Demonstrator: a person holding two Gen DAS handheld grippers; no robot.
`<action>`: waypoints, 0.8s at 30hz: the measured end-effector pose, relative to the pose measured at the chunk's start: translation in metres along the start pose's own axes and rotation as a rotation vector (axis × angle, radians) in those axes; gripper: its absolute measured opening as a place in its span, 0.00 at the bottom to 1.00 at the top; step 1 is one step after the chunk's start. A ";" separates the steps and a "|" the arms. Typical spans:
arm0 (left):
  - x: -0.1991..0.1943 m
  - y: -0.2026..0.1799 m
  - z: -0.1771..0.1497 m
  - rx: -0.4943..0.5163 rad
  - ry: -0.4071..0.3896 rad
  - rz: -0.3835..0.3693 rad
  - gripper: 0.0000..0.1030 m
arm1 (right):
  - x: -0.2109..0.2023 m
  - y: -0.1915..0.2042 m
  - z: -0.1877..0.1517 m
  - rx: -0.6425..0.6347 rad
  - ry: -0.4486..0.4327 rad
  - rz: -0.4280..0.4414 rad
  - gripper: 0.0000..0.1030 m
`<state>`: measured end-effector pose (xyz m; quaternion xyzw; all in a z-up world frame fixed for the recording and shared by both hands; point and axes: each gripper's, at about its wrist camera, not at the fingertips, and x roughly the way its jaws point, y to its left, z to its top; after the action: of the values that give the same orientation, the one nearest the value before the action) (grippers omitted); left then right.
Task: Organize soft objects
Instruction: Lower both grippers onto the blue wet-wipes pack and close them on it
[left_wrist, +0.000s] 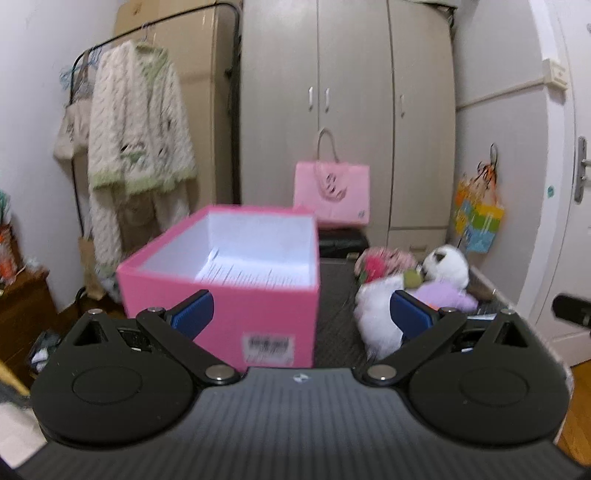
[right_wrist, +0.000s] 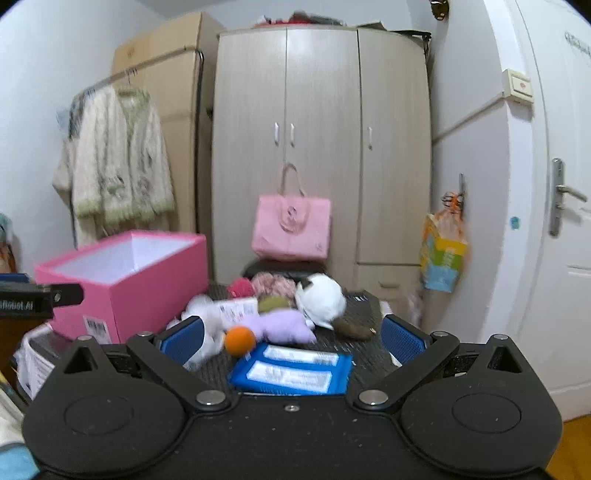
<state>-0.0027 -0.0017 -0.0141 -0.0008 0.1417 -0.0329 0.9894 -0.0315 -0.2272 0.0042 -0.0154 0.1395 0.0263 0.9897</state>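
An open pink box stands on the dark table, with printed paper on its floor; it also shows at left in the right wrist view. A pile of soft toys lies to its right: a white round plush, a purple plush, a white plush, an orange ball and pink-red items. My left gripper is open and empty in front of the box. My right gripper is open and empty in front of the pile.
A blue flat pack lies at the table's near edge. A pink tote bag hangs on the beige wardrobe. A fluffy cardigan hangs on a rack at left. A white door is at right.
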 end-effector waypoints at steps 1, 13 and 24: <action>0.003 -0.002 0.004 -0.001 -0.008 -0.005 1.00 | 0.003 -0.005 0.000 0.010 -0.007 0.014 1.00; 0.055 -0.058 -0.002 0.088 -0.046 -0.240 1.00 | 0.078 -0.056 -0.028 0.129 0.198 0.060 1.00; 0.106 -0.095 -0.021 0.131 0.138 -0.387 0.75 | 0.112 -0.072 -0.054 0.148 0.248 0.152 0.94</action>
<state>0.0870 -0.1034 -0.0630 0.0386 0.2037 -0.2315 0.9505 0.0652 -0.2956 -0.0768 0.0652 0.2628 0.0884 0.9586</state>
